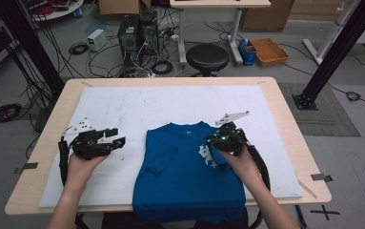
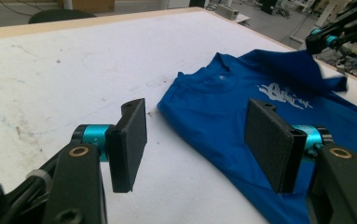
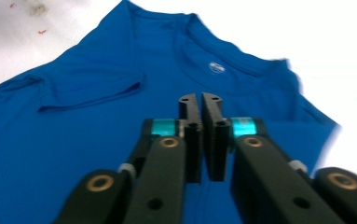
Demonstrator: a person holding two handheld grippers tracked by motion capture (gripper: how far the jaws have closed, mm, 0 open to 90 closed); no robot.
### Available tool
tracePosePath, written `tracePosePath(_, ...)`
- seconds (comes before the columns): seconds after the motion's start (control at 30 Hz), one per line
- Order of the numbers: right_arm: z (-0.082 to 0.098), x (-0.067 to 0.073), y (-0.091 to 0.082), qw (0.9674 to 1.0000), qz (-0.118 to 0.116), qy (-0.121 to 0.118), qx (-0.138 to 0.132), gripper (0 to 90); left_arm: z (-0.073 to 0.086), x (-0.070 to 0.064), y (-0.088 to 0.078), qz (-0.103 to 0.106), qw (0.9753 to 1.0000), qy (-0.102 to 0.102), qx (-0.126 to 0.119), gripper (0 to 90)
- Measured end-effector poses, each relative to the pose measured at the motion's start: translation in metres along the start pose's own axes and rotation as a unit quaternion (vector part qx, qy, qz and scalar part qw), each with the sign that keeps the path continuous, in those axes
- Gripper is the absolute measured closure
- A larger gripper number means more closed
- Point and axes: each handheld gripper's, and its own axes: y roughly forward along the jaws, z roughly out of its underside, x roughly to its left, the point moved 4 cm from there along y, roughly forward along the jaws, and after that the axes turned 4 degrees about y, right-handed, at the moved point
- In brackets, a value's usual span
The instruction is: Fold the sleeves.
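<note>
High view, nearest edge first: the person's two forearms came in from the bottom, each hand wrapped around a gripper. The blue T-shirt (image 1: 189, 176) lay on the white mat (image 1: 123, 107) in the middle of the near half of the table, its hem hanging over the near edge and its collar pointing away from the person. The left sleeve was folded in over the chest; a white print sat on the shirt's right side.

The right gripper (image 1: 214, 141) hovered over the shirt's right shoulder, right by that print. Its jaws stood pressed together, with only a thin slit between the pads. In the right gripper view, blue cloth spread out below and beyond the closed jaws, but whether any fabric was pinched between the pads I could not tell. In the left gripper view the shirt's far sleeve looked lifted off the mat, close under that gripper.

The left gripper (image 1: 115, 137) rested over bare mat to the left of the shirt, near it but apart from it, jaws spread wide with nothing between them.

Farther off, the wooden table (image 1: 285, 114) ended, and beyond it stood a black stool (image 1: 207, 56), computer towers (image 1: 137, 33) and an orange tray (image 1: 269, 51) on the floor.
</note>
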Motion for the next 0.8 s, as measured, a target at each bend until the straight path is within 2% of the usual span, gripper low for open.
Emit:
tracePosePath(0.07, -0.002, 0.003, 0.007, 1.0000, -0.002, -0.003, 0.001, 80.8, 0.001, 0.000, 0.001, 0.004, 1.0000, 0.001, 0.001, 39.5)
tracePosePath(0.13, -0.002, -0.001, 0.006, 0.9999, 0.001, -0.003, -0.011, 74.3, 0.001, -0.001, 0.002, 0.002, 1.0000, 0.004, 0.002, 39.4)
tracePosePath(0.17, -0.002, -0.001, 0.006, 0.9999, 0.001, -0.003, -0.011, 74.3, 0.001, -0.001, 0.002, 0.002, 1.0000, 0.006, 0.002, 39.4)
tracePosePath(0.33, 0.001, -0.018, -0.010, 0.9986, -0.009, 0.011, -0.051, 63.7, 0.000, -0.002, 0.006, 0.000, 0.9999, 0.012, 0.007, 39.3)
tracePosePath(0.43, 0.001, -0.032, -0.021, 0.9966, -0.009, 0.025, -0.078, 56.7, -0.002, -0.006, 0.008, -0.002, 0.9997, 0.024, 0.007, 39.3)
tracePosePath(0.57, -0.001, -0.049, -0.036, 0.9916, -0.003, 0.049, -0.119, 47.7, -0.008, -0.011, 0.014, 0.004, 0.9996, 0.027, 0.010, 39.2)
tracePosePath(0.67, 0.000, -0.057, -0.043, 0.9897, 0.000, 0.052, -0.133, 41.9, -0.014, -0.016, 0.021, 0.005, 0.9993, 0.035, 0.012, 37.6)
tracePosePath(0.8, 0.004, -0.065, -0.050, 0.9883, 0.007, 0.043, -0.146, 39.4, -0.019, -0.024, 0.032, 0.006, 0.9987, 0.051, 0.000, 36.6)
